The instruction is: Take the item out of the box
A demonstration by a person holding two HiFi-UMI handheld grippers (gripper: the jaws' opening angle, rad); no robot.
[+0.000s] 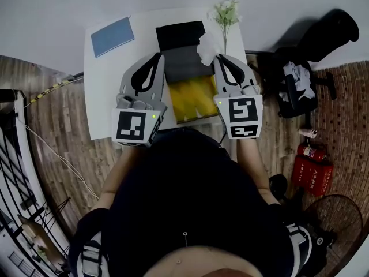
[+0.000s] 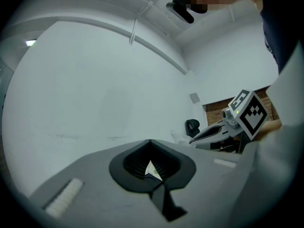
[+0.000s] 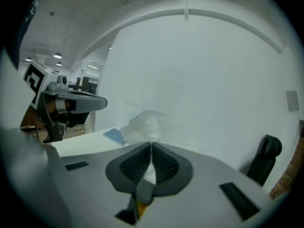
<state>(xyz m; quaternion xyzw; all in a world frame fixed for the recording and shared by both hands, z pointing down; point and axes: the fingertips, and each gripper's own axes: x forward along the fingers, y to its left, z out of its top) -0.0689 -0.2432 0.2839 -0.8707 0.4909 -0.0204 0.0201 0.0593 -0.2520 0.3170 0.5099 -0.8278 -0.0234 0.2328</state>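
1. The item (image 1: 181,65), a flat dark grey piece, hangs between the two tong tips over the far end of the box (image 1: 193,100); it sits about midway between the left and right edges of the surface (image 1: 104,79); whether its lower edge is clear of the box I cannot tell.
2. The box lies open at the near edge, its yellow inside showing; a black lid (image 1: 179,36) lies beyond it toward the far edge.
3. The left gripper (image 1: 160,56) has its tongs pressed together on a pale sliver (image 2: 151,170), thin and flat, likely the item's edge or its wrapper; the right gripper (image 1: 218,57) has its tongs closed on white wrapping (image 3: 145,123), crumpled and translucent, bunching up past the tips.
4. As I judge it, the lid is off and the item looks raised out of the yellow well, so the lift is mostly done; what is left is to carry it clear of the box and set it on a bare part of the surface.
5. Further out, a blue notebook (image 1: 112,36) lies at the far left corner; a sprig of flowers (image 1: 226,13) stands at the far right corner.
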